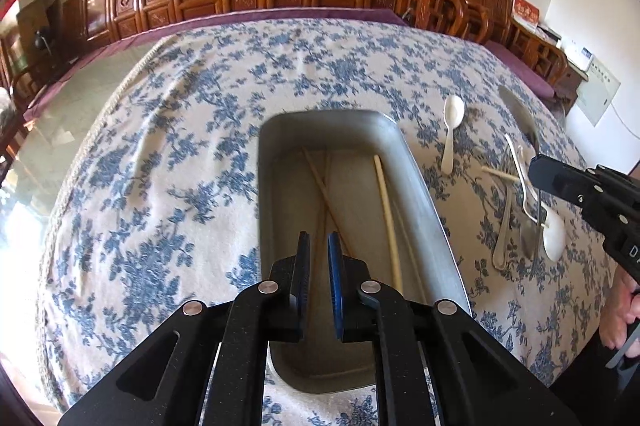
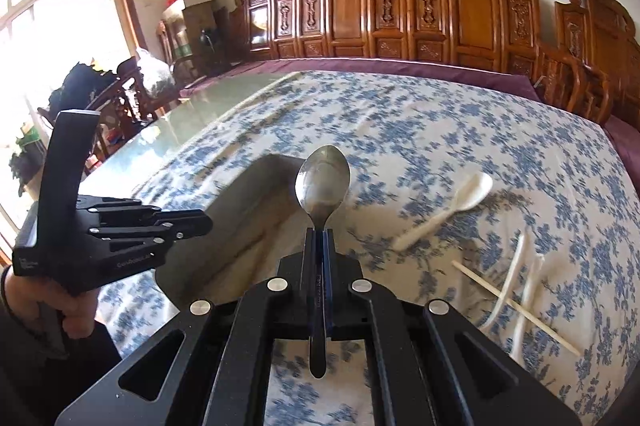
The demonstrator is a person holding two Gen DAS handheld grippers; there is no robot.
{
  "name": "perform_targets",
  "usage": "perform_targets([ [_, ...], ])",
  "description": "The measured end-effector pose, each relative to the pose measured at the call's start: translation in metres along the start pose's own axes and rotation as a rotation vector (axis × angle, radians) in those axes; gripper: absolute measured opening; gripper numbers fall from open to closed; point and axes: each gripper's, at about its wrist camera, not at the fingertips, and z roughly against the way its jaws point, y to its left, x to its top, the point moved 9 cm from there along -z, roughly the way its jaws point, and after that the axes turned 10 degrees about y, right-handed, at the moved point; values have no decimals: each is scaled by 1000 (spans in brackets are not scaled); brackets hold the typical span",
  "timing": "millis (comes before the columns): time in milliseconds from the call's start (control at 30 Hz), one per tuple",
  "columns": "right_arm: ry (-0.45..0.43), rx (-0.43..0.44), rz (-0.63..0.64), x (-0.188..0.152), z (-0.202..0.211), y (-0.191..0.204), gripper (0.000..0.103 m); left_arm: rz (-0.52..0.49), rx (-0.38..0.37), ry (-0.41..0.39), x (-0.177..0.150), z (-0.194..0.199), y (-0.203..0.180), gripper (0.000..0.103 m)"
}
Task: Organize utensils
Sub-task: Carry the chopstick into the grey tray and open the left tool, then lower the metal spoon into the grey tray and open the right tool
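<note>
Carved wooden chair backs (image 2: pixel 472 10) line the far wall behind a tabletop (image 1: pixel 168 130) covered with a blue-flowered cloth. Metal spoon (image 2: pixel 323 182): clamped by its handle in the right tongs (image 2: pixel 319 242), bowl upright and forward, handle end hanging out below the blades; tongs fully closed on it. It is held above the cloth, beside the near right rim of the metal tray (image 1: pixel 416 178). Tray sits on the cloth and holds chopsticks (image 1: pixel 386 210): one pale stick along its right side, thinner brown ones crossing near the middle. Left tongs (image 1: pixel 319 254): poised above the tray's near half, blades almost together with a narrow slit between them, nothing gripped; no stick touches the pads. Right of the tray, on the cloth: a white spoon (image 1: pixel 452 134) lying alone; farther right, a loose heap with a fork (image 1: pixel 505 222), another white spoon (image 1: pixel 554 234), a single chopstick (image 1: pixel 500 174) lying across them. A hand (image 2: pixel 68 302) grips the left tool's handle at the frame edge.
</note>
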Motion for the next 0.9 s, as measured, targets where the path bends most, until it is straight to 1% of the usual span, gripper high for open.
perform_targets([
  [267, -5, 62, 6, 28, -13, 36, 4, 24, 27, -43, 6, 15, 24, 8],
  [400, 5, 72, 9, 36, -27, 50, 4, 41, 45, -49, 7, 19, 37, 8],
  [467, 20, 72, 3, 38, -39, 55, 4, 54, 41, -49, 7, 19, 42, 8],
  [667, 75, 62, 3, 34, -69, 66, 4, 81, 40, -58, 8, 23, 54, 8],
  [900, 158, 26, 45, 10, -98, 81, 4, 96, 48, -59, 8, 24, 60, 8],
])
